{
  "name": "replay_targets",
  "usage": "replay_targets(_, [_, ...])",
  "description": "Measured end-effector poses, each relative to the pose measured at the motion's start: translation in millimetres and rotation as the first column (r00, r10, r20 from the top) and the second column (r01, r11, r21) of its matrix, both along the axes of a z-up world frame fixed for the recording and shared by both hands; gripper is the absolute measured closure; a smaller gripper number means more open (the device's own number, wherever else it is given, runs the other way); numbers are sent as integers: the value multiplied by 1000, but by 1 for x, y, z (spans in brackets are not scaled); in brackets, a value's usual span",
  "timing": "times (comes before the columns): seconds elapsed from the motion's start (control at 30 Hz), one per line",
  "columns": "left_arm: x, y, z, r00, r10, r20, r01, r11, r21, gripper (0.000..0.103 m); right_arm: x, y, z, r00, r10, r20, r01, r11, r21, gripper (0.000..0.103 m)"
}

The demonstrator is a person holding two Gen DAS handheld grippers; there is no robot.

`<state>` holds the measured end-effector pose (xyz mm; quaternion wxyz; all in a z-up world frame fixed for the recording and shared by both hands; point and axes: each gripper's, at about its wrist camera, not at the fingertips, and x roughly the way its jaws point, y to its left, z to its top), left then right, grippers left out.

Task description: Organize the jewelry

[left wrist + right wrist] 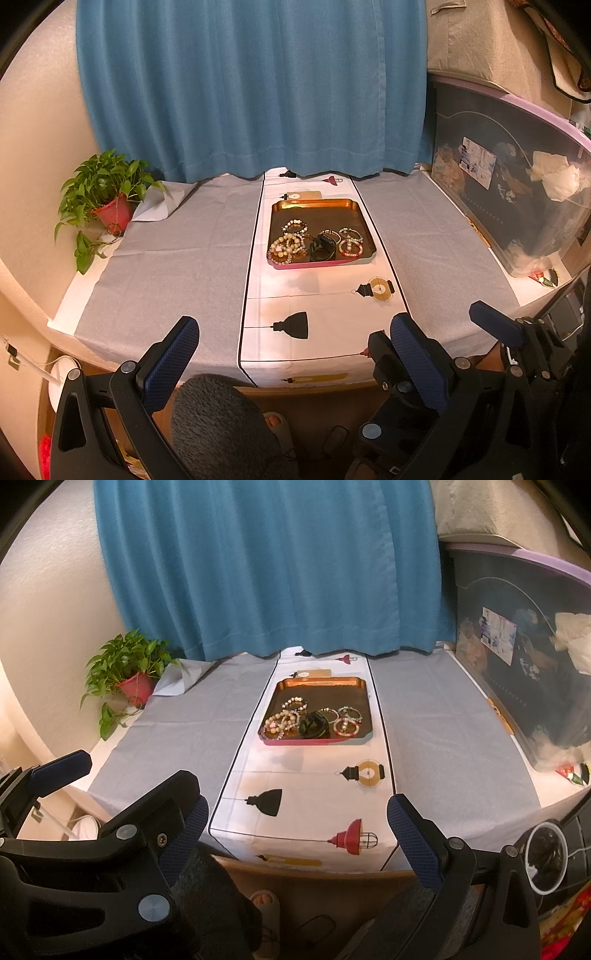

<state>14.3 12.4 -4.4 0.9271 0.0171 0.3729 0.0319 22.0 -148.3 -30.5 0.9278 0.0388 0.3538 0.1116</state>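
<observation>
Sitting on the patterned runner down the middle of the table (166, 240), the tray (314, 205) carries all the jewelry in view: pale bead bracelets (286, 245) heaped at its near left, a black band (320, 248) in the middle, and red-and-white bracelets (351, 246) at the near right, several of them touching or overlapping. No piece lies loose on the cloth. That would fit either a pile waiting to be sorted or pieces already gathered into the tray, and the pictures do not settle which.

The left claw (293, 345) and the right claw (297, 821) both hang spread wide at the near table edge, well short of the tray, gripping nothing. Should a piece need lifting, I judge the tangle to be the difficulty: the fingers would do best to close on a single strand at the edge of the heap, where it is clear of its neighbours, and lift slowly so that linked beads do not drag others out.

The table is covered in grey cloth, with the white lamp-print runner on top. A blue curtain (251, 85) hangs behind, a potted plant (107, 192) stands at the far left corner, and a clear storage box (517, 184) lines the right side. A person's slippered foot (264, 899) shows below the table.
</observation>
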Motion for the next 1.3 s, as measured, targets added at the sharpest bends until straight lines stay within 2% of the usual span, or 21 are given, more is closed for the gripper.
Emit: replay_targets(1.3, [-4,0,-1,1000,-6,3,6,1000,2,0,-1,-1,-1,1000,1,1,-1,1000,6,6])
